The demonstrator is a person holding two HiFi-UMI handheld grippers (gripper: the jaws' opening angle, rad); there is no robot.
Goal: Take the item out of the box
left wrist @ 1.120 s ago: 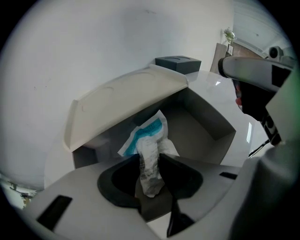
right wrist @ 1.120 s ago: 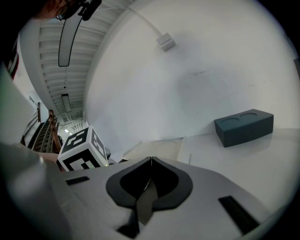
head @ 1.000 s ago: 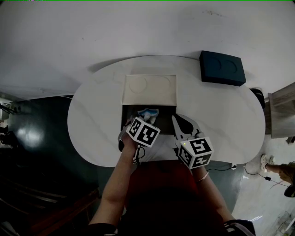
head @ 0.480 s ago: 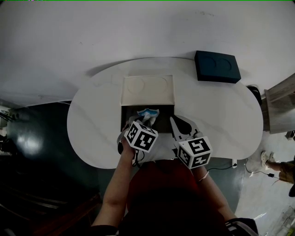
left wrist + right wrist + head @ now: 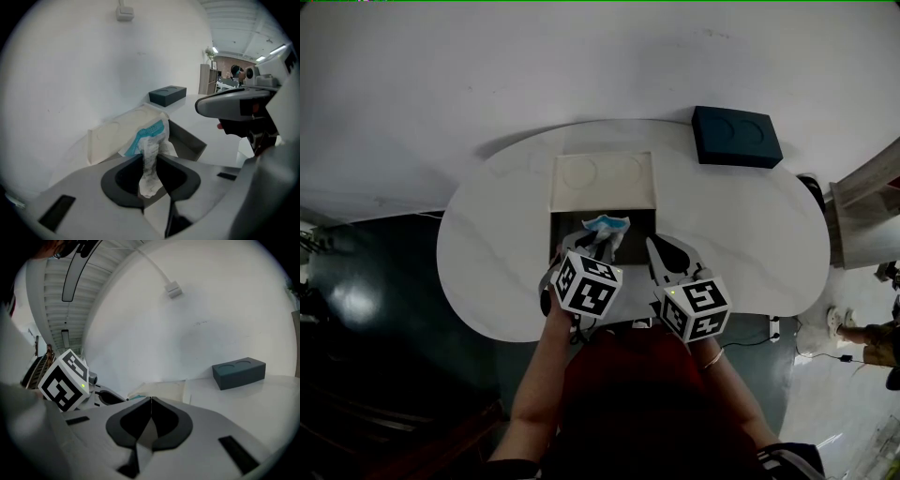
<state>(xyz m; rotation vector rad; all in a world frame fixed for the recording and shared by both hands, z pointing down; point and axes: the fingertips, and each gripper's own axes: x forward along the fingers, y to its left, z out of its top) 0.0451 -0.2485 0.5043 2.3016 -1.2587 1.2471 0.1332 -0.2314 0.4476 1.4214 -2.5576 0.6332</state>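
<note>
An open box (image 5: 648, 223) lies mid-table, dark inside, its cream lid (image 5: 605, 180) folded back. A crinkled white packet with blue print (image 5: 607, 225) rises out of it. My left gripper (image 5: 598, 247) is shut on that packet; in the left gripper view the packet (image 5: 151, 140) is pinched between the dark pads of the left gripper (image 5: 149, 161) above the box wall (image 5: 187, 140). My right gripper (image 5: 654, 246) hovers beside the box's right front corner. The right gripper (image 5: 151, 400) has its jaws together with nothing in them.
A dark blue block with two round recesses (image 5: 736, 137) sits at the table's far right; the same block (image 5: 239, 372) shows in the right gripper view. The white oval table (image 5: 487, 244) has dark floor to its left and furniture past its right edge.
The left gripper has drawn back toward the person and its jaws have closed on the packet, which now stands a little higher out of the box. The right gripper has barely moved.
</note>
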